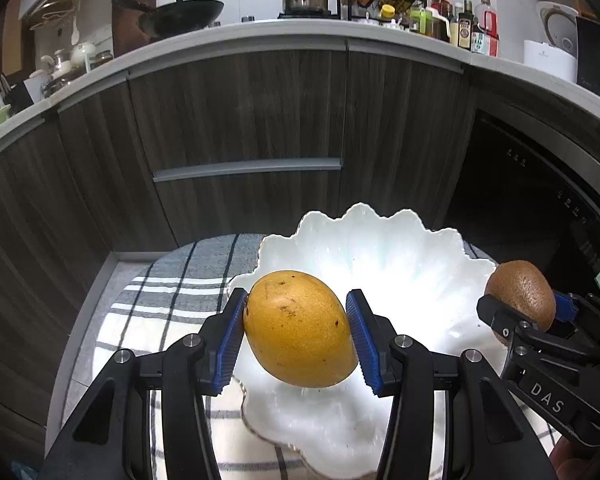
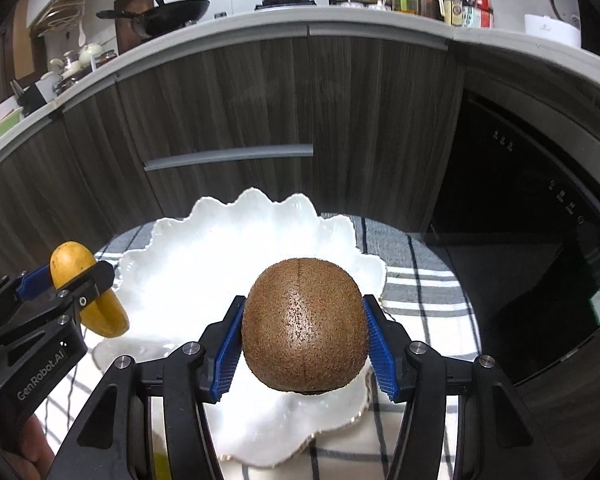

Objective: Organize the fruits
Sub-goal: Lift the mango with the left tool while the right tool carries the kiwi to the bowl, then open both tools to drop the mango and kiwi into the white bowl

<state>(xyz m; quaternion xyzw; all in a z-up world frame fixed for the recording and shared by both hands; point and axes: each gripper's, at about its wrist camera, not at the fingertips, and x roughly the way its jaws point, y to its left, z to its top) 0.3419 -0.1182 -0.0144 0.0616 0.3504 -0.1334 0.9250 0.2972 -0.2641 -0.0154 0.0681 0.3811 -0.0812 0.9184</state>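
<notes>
A yellow mango (image 1: 300, 328) hangs over the near left part of a white scalloped dish (image 1: 400, 256), with my left gripper (image 1: 298, 336) shut on it between blue pads. A brown kiwi (image 2: 304, 328) is held above the dish (image 2: 204, 248) near its right side, and my right gripper (image 2: 304, 340) is shut on it. In the left wrist view the kiwi (image 1: 518, 296) and the right gripper (image 1: 532, 312) show at the right edge. In the right wrist view the mango (image 2: 88, 292) and the left gripper (image 2: 66, 284) show at the left. Nothing lies in the dish.
The dish stands on a grey and white checked cloth (image 1: 172, 292) over a small round table. Behind it run dark wood cabinets (image 1: 244, 120) under a counter with a wok (image 1: 188, 14), a pot and bottles. A black built-in appliance (image 2: 540, 220) stands to the right.
</notes>
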